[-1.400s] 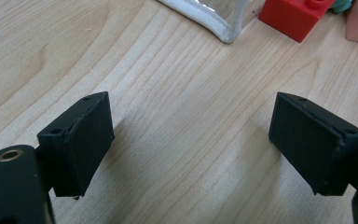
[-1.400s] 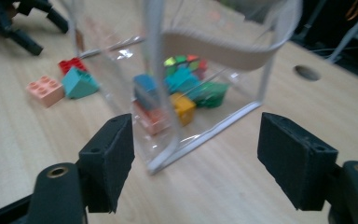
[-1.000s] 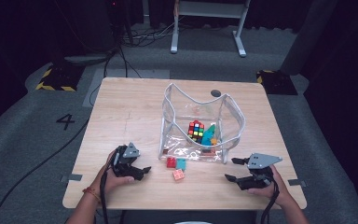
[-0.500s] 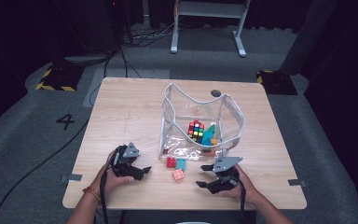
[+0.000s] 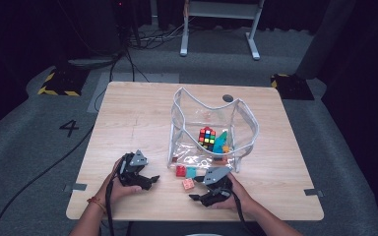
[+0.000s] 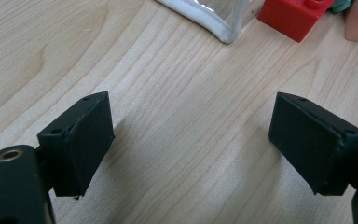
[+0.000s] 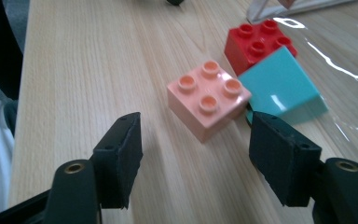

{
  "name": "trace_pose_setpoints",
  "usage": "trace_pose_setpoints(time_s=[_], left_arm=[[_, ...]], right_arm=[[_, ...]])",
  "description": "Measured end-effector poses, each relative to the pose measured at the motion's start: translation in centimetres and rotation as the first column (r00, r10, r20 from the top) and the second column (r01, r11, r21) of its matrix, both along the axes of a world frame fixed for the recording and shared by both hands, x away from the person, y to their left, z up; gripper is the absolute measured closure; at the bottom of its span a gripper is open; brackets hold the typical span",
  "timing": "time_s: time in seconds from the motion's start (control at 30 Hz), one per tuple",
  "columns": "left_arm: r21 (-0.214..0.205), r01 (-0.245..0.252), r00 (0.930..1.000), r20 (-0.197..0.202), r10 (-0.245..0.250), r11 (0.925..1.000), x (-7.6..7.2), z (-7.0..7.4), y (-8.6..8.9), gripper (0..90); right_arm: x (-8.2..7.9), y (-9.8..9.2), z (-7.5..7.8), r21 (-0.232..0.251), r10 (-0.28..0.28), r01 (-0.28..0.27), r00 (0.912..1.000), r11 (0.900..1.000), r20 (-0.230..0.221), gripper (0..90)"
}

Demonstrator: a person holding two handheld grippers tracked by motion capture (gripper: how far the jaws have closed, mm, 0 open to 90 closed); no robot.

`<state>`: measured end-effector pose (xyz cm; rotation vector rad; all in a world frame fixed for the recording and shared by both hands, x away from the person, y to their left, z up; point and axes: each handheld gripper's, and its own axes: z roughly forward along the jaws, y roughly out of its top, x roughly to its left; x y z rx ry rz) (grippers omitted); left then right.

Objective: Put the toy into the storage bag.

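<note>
Rubik's cube (image 5: 206,138) already in clear bag (image 5: 246,123). Pink brick (image 7: 208,99) loose on desk (image 5: 128,113), before open right claw (image 7: 196,154), not gripped. Left claw (image 6: 191,144) open, empty.

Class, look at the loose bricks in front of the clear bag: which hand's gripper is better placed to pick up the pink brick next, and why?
Right. The right gripper has open jaws just short of the pink brick. The left gripper rests farther off, over bare table.
</note>
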<state>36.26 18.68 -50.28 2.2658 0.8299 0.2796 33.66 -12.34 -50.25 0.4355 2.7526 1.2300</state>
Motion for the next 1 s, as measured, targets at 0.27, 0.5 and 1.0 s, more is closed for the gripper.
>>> trace_pose_setpoints(time_s=[0.27, 0.5, 1.0], left_arm=[[0.001, 0.0, 1.0, 0.0, 0.0, 1.0, 0.0, 0.0, 0.0, 14.0], [0.0, 0.0, 1.0, 0.0, 0.0, 1.0, 0.0, 0.0, 0.0, 14.0], [0.0, 0.0, 1.0, 0.0, 0.0, 1.0, 0.0, 0.0, 0.0, 14.1]], right_arm=[[0.3, 1.9, 0.0, -0.006, -0.016, 0.016, 0.9998, 0.9998, -0.01, 34.9], [0.6, 3.0, 0.0, 0.0, -0.027, 0.027, 0.9996, 0.9996, 0.002, 40.0], [0.2, 1.3, 0.5, 0.019, 0.035, -0.036, 0.9991, 0.9992, 0.021, 59.4]])
